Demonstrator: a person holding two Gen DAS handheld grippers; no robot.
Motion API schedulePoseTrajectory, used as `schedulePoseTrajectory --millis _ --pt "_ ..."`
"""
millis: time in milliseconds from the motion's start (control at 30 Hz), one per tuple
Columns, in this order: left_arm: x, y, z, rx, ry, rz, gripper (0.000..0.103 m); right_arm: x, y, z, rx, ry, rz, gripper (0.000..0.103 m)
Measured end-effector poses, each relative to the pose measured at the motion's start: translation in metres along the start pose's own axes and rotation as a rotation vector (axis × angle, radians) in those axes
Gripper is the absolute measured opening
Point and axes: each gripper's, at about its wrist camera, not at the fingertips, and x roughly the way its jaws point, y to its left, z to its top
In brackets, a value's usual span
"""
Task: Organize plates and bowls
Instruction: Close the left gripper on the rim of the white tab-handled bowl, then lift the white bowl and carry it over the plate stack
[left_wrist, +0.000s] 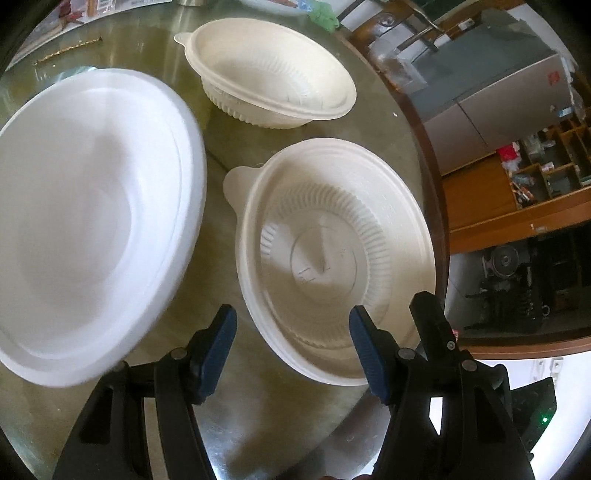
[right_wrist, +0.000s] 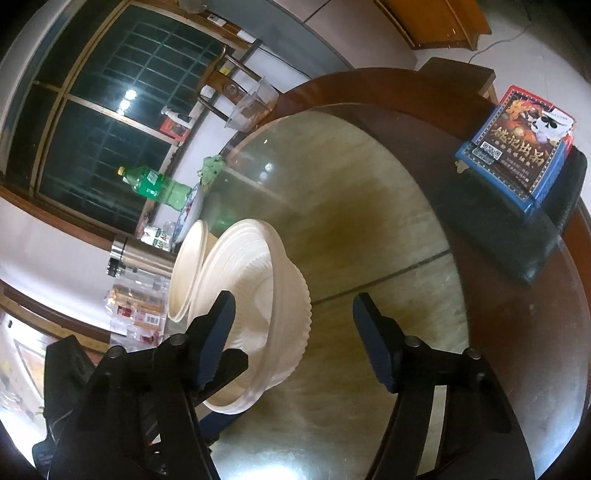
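Left hand-held gripper (left_wrist: 293, 347) over bowl (left_wrist: 332, 258)

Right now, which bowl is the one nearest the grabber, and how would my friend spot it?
Find the round glass table and the big smooth white plate on it. Beside that plate sit two cream ribbed bowls. The nearer bowl lies right ahead of the left gripper, showing a round stamped bottom, while the farther bowl sits behind it.
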Motion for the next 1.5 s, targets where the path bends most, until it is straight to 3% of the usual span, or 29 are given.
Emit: schedulePoseTrajectory --millis 133,200,267,333,700,1000,1200,1500 --pt "0.000 0.001 0.001 0.030 0.020 -0.009 0.059 0.004 -0.002 0.000 -0.010 0.013 -0.020 0.040" --pt "0.000 0.000 -0.001 0.064 0.042 -0.008 0.043 0.006 -0.001 -0.001 -0.018 0.025 -0.019 0.034" --pt "0.003 0.000 -0.004 0.076 0.077 -0.021 0.022 0.007 -0.002 -0.002 -0.023 0.030 -0.034 0.017" --pt "0.003 0.001 -0.006 0.080 0.096 -0.030 0.017 0.004 -0.005 -0.005 -0.008 0.033 -0.043 0.014" --pt "-0.020 0.003 -0.032 0.152 0.119 -0.064 0.014 -0.050 -0.016 -0.035 -0.004 0.035 -0.053 0.011" --pt "-0.046 0.026 -0.081 0.222 0.135 -0.102 0.014 -0.112 -0.023 -0.085 -0.027 0.026 -0.081 0.011" --pt "-0.087 0.058 -0.099 0.284 0.055 -0.106 0.015 -0.140 -0.001 -0.132 -0.090 0.020 -0.066 0.011" --pt "-0.146 0.134 -0.103 0.268 -0.052 -0.104 0.016 -0.137 0.060 -0.205 -0.194 0.069 -0.006 0.011"
